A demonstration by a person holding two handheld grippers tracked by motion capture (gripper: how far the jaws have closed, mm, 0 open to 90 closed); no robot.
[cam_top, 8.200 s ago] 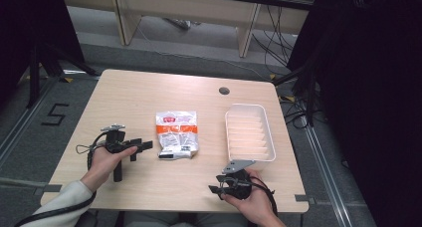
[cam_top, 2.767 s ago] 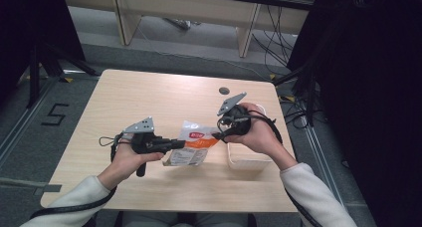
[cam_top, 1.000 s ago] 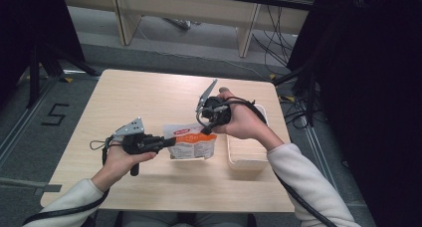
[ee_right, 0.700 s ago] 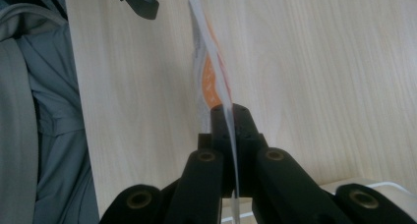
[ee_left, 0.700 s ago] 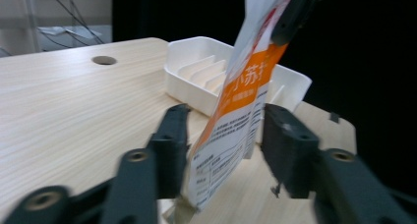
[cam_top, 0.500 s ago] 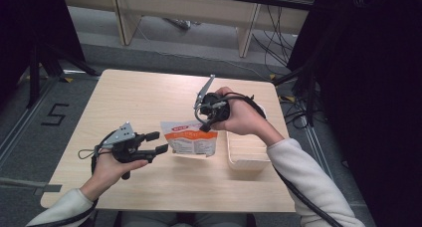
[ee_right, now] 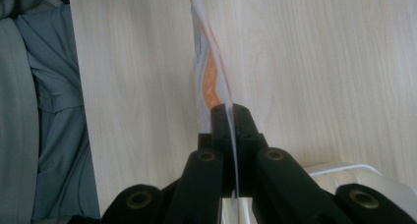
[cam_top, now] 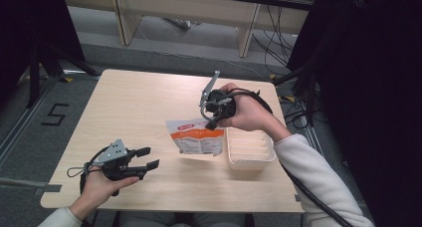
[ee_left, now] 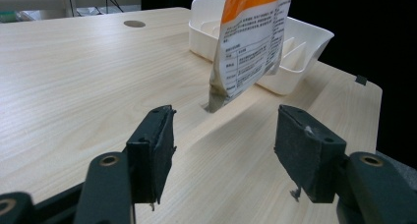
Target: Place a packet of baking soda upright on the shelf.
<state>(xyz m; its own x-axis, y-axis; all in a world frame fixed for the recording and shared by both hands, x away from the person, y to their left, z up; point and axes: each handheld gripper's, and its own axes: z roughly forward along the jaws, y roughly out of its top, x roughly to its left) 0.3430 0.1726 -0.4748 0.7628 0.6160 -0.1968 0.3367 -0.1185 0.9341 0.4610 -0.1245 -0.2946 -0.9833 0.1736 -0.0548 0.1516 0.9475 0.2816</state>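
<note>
An orange-and-white packet [cam_top: 196,136] is being held up by its top edge, pinched between the closed jaws of the right gripper [cam_top: 213,123]; its lower edge seems to be brushing the table [cam_top: 139,102]. Just beside it, the white tray [cam_top: 250,150] is waiting unfilled. The left gripper [cam_top: 149,157], jaws just opened wide and holding nothing, is sitting well apart, with nothing blocking the way.

Black hand-held gripper [cam_top: 143,157], grey plate, white sleeves [cam_top: 318,182]

Lab or test room, taped floor number [cam_top: 54,115] (a "5"), loose cables [cam_top: 278,43], bare worktable [cam_top: 134,102]
</note>
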